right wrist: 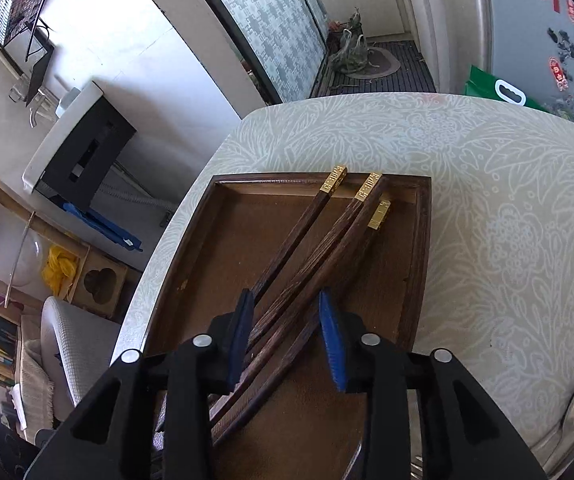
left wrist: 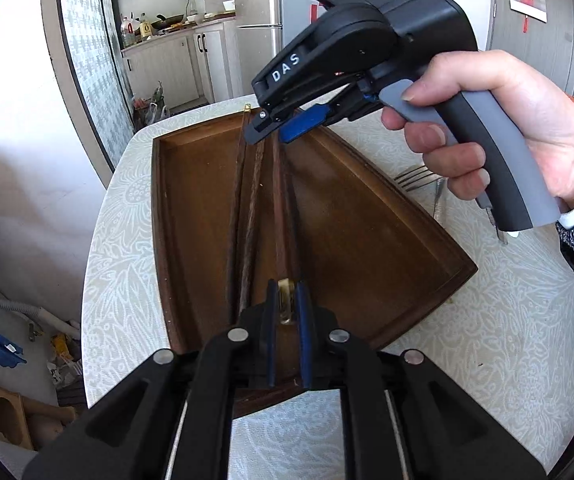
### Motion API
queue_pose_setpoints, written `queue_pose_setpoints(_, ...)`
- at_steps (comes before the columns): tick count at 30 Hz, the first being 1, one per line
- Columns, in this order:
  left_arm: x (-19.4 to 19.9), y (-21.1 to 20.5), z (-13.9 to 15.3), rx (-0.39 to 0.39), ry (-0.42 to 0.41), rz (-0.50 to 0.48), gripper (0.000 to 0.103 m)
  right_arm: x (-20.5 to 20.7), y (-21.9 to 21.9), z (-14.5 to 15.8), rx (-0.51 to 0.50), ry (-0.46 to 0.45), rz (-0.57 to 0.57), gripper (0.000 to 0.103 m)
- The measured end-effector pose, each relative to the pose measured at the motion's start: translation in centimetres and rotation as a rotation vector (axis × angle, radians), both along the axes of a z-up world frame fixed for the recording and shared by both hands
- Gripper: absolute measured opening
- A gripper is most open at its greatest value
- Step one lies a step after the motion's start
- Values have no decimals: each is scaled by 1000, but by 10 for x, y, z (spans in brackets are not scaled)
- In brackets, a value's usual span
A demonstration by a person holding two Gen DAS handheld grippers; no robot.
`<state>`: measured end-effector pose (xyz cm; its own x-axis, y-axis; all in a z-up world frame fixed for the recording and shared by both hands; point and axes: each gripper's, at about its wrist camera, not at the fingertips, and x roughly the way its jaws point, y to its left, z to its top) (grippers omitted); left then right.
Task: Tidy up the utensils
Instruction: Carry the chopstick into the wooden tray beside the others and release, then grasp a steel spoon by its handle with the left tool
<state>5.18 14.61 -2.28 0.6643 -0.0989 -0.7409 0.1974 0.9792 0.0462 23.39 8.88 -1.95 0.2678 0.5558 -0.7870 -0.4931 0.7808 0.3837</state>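
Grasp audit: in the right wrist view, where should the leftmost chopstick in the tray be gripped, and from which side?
Probably take the leftmost chopstick just below its gold cap, from above, jaws across its width. That end rests on the far rim of the tray and fans clear of the neighbouring chopsticks; nearer the right gripper they crowd together.

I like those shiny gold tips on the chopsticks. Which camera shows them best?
The right wrist view: three gold caps lie in plain sight at the wooden tray's far end, their pattern visible. In the left wrist view, only one cap shows between the left gripper's fingers, plus a small glimpse at the far rim.
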Motion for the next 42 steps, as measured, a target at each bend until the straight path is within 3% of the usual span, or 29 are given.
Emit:
queue_pose_setpoints(1,-1,1,1,7,-5,6,28,-1,-3,1,6,-1,-6,51)
queue_pose_setpoints(2,-3,2,2,14,-13,10,30,-2,-6,3,9,-4,-6,54)
queue_pose_setpoints(3,-5,3,4,16,-15,16,32,-4,-9,4,8,-6,-7,54)
queue_pose_setpoints(6,-12,3,12,-3,-38,26,50,-10,-25,11,17,-6,-6,56)
queue_pose_setpoints(10,-28,-12,28,-34,-82,-48,63,-25,-65,34,18,-50,4,64)
queue_pose_setpoints(17,-28,-71,33,-59,-87,-177,66,-39,-164,56,34,-104,-102,69)
queue_pose_setpoints(23,-15,-132,17,-67,-47,-273,66,-48,-226,34,43,-72,-157,69)
queue_pose_setpoints(26,1,-151,9,-86,-17,-274,66,-50,-243,20,44,-51,-164,69)
queue_pose_setpoints(29,18,-164,4,-132,20,-276,65,-50,-254,9,58,-34,-165,69)
queue_pose_setpoints(34,40,-179,-5,-120,54,-263,50,-48,-260,0,72,-20,-159,69)
queue_pose_setpoints(38,50,-185,-13,-107,77,-255,46,-44,-264,-2,99,-8,-161,69)
queue_pose_setpoints(39,53,-185,-14,-112,84,-249,38,-43,-264,-2,107,-4,-163,69)
queue_pose_setpoints(40,55,-184,-15,-112,91,-248,23,-41,-264,-2,115,1,-165,69)
queue_pose_setpoints(42,56,-185,-16,-122,94,-257,17,-36,-266,-4,141,18,-174,69)
